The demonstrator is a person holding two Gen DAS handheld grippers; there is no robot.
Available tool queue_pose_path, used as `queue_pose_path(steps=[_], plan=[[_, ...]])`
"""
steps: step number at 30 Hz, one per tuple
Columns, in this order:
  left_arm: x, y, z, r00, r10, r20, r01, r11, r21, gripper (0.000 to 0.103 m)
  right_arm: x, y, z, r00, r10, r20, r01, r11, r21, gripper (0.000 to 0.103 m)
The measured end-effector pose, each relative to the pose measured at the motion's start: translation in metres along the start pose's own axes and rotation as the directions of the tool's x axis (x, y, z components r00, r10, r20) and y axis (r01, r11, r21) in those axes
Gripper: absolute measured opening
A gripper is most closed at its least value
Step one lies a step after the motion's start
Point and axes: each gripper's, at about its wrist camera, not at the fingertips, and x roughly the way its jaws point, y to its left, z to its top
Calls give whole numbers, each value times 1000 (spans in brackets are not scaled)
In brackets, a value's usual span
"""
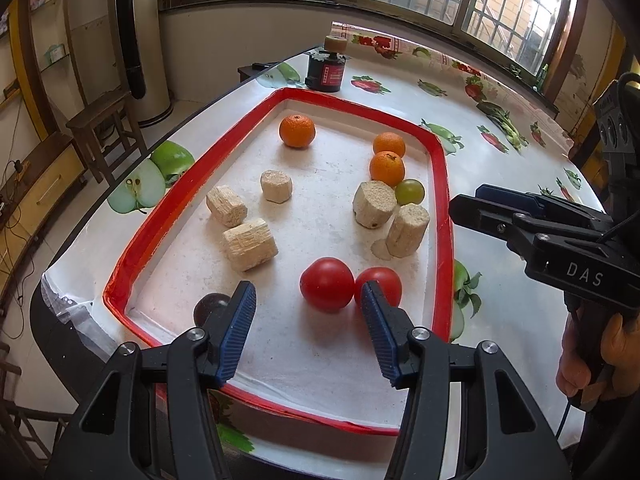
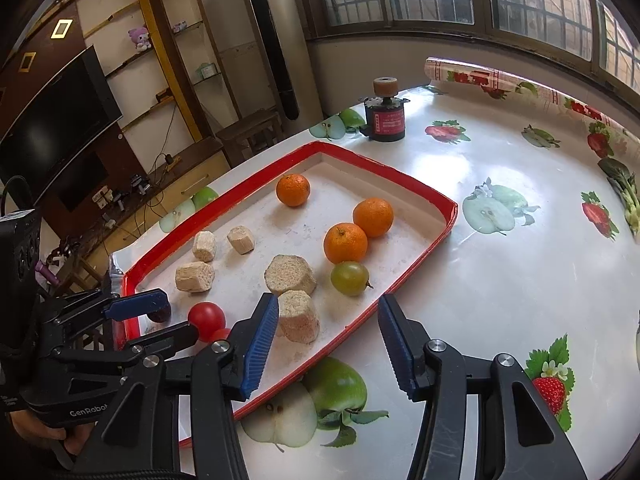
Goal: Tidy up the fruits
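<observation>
Plum half hidden behind left tongs, jaws apart

Left wrist cam sits low at the near end of the red-rimmed tray, looking along its length toward the windows, close above the tomatoes. Right wrist cam looks from the tray's right side, angled left toward the shelves. Both share the tray, oranges, black canister; each sees the other gripper.
</observation>
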Motion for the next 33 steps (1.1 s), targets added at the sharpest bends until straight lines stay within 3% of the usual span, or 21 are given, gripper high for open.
queue_pose_path(steps=[8,13,18,22,24,33], plan=[[-16,3,-15,1000,16,17,-16,1000,9,54,-13,-3,-9,1000,15,6,-15,1000,-17,59],[-27,6,-25,998,45,39,-46,999,19,65,-20,2,-13,999,40,2,-40,997,-69,64],[-36,9,-34,996,69,53,-70,997,27,66,-30,11,-18,999,45,18,-42,989,-142,78],[-43,11,-40,994,85,73,-87,996,34,69,-37,20,-23,996,79,29,-72,978,-196,83],[-47,11,-44,991,101,92,-105,994,43,77,-40,25,-26,994,105,28,-96,970,-223,85],[-61,17,-54,982,130,134,-138,989,54,77,-54,48,-47,983,180,31,-158,925,-347,88]])
